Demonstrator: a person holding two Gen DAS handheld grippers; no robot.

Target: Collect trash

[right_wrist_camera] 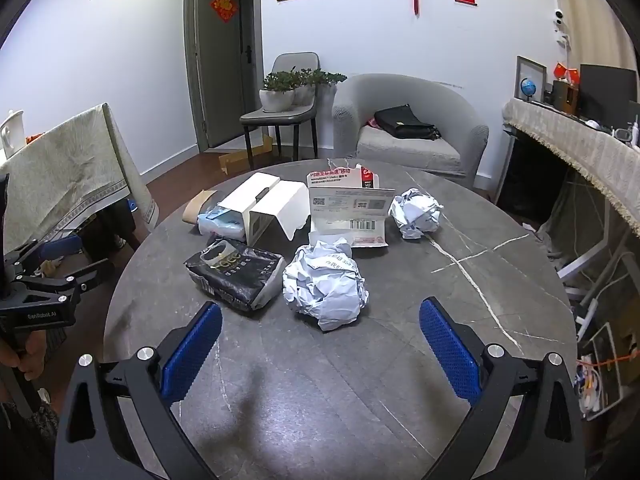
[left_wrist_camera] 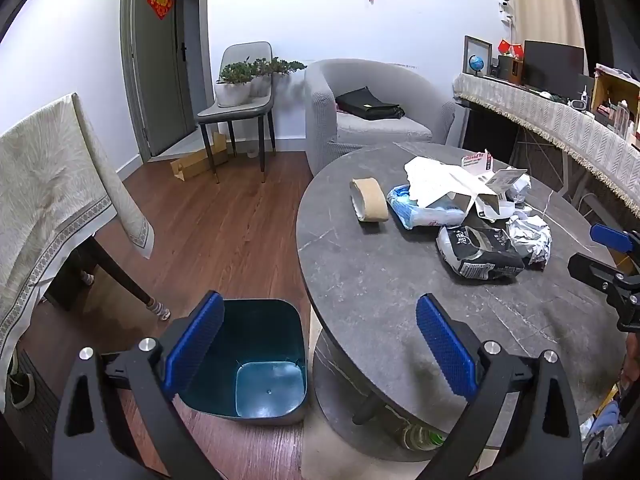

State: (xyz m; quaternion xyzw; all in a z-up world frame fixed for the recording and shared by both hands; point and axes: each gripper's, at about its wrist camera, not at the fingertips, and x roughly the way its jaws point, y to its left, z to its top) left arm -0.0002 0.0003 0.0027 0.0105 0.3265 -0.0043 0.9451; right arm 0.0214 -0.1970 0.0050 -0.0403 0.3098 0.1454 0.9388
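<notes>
Armchair [right_wrist_camera: 412,128] and potted-plant chair [right_wrist_camera: 280,108] stand behind table [right_wrist_camera: 400,360].

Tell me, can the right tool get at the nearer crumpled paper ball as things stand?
Probably yes. The right tool is open and empty, and only bare table lies between it and the crumpled paper ball; the black packet sits beside it, leaving room.

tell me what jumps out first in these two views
A heap of trash sits mid-table: two crumpled paper balls, a black bag, a white box and a tape roll. An empty teal bin stands on the wood floor left of the round grey table. Both grippers hover with fingers wide apart, holding nothing.
</notes>
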